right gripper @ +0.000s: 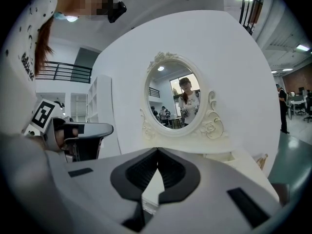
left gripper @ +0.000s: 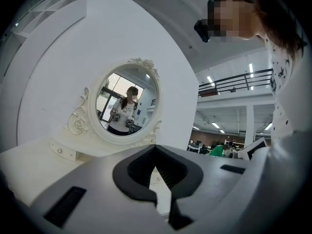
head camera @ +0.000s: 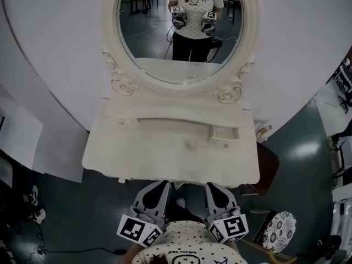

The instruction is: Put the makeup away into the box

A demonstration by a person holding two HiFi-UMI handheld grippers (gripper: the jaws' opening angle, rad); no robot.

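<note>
Head view shows neither makeup nor box on the white dressing-table worktop (head camera: 165,155); no other view does either. Left tongs (head camera: 160,187) and right tongs (head camera: 213,188) hang at its near edge, both pressed together and empty. Searching forward, they could knock the oval mirror (head camera: 181,32). No writing is legible, only square markers.

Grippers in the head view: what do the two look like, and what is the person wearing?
The left gripper and the right gripper are matching pale grey wedge-shaped shells with black trim. Each carries a white cube printed with black square markers. Seen up close, the pads are black and ridged. The person wears a white top with small dark spots.
</note>
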